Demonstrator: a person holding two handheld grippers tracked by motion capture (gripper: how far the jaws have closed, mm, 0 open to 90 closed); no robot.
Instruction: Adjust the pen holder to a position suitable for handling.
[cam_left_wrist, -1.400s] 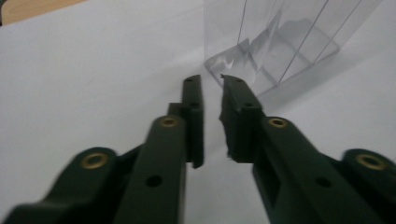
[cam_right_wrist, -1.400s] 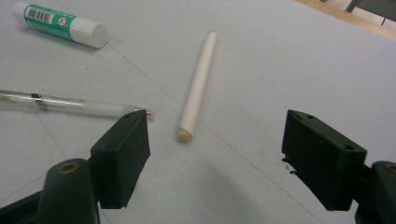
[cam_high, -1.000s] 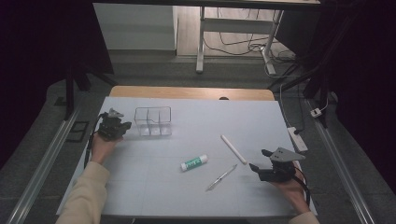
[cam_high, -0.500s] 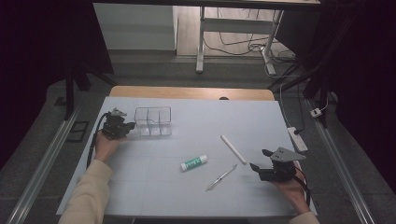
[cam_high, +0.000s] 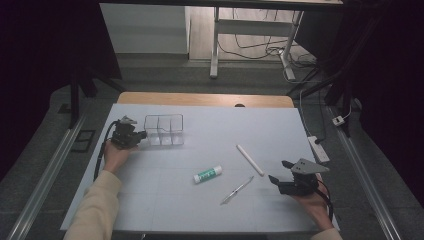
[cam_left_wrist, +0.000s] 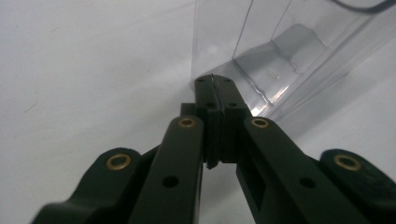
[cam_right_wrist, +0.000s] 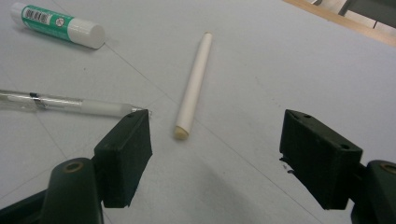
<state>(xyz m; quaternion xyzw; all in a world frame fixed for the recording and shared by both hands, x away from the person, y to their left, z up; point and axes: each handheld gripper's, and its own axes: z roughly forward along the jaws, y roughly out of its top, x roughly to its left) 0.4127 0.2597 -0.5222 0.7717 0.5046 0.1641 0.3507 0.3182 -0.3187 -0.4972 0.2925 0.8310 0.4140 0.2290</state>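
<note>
Two grippers: left gripper clamped on clear organizer wall, right gripper wide; glue stick barcode label unreadable.

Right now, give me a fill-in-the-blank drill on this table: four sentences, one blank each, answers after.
1. The left gripper has its jaws ____ at the wall of the clear box.
2. The right gripper has its jaws ____, with nothing between them.
3. The glue stick has a ____ label.
4. Of the pen and the white stick, the one nearer the clear box is the ____.

Missing words: shut; open; green; white stick
</note>
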